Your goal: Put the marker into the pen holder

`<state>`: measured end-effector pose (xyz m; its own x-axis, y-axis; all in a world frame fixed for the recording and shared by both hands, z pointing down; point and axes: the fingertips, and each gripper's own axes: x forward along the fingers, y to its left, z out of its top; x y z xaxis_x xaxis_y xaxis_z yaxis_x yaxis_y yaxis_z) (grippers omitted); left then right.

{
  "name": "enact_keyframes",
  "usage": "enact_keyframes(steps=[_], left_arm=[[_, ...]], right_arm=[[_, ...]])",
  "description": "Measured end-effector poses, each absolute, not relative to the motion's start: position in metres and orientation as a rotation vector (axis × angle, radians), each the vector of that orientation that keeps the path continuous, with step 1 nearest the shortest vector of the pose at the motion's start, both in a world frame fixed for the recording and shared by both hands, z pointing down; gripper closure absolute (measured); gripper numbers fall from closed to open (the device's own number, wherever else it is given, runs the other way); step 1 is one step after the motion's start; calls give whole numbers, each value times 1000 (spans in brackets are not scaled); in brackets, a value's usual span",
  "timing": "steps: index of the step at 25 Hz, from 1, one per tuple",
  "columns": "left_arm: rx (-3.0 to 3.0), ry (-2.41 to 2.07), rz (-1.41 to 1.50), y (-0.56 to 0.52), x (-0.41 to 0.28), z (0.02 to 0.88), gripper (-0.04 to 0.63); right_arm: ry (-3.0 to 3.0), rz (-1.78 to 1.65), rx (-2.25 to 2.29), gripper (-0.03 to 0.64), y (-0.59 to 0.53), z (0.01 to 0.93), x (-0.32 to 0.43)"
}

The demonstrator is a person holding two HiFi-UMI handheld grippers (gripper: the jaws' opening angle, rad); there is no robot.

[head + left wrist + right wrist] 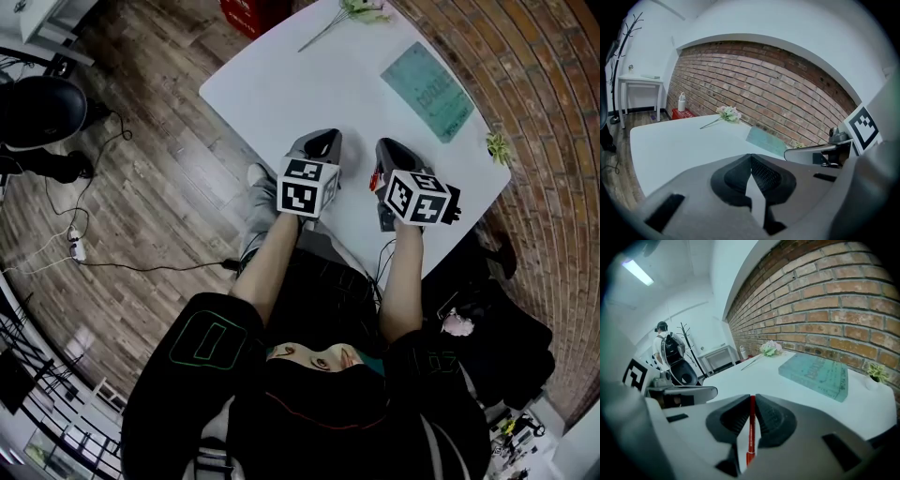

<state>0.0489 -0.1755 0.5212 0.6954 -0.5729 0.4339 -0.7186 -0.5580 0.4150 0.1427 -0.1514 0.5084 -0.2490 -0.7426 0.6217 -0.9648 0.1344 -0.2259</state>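
Marker (751, 437), red, one item: pinched lengthwise between the pads of the right gripper (751, 398) and held over the near edge of the white table (281, 84).

Left gripper (750, 158): jaws pressed together with nothing between them, held just beside the right one.

Pen holder: shown in no view (possibly outside the frames).

Also on the table: teal book (428, 91), flower sprig (361, 11), small plant (498, 145) at the far edge.

Progress, as judged: the marker is picked up. Finding the holder and dropping the marker in are left.

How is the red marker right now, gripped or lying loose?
Gripped: the right gripper has its jaws pressed onto the red marker.
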Motion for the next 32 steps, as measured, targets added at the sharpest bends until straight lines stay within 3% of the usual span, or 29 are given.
enact_keyframes(steps=[32], left_arm=[[2545, -863, 276, -143, 123, 455, 586]], right_arm=[[-2268, 563, 2035, 577, -99, 391, 220]])
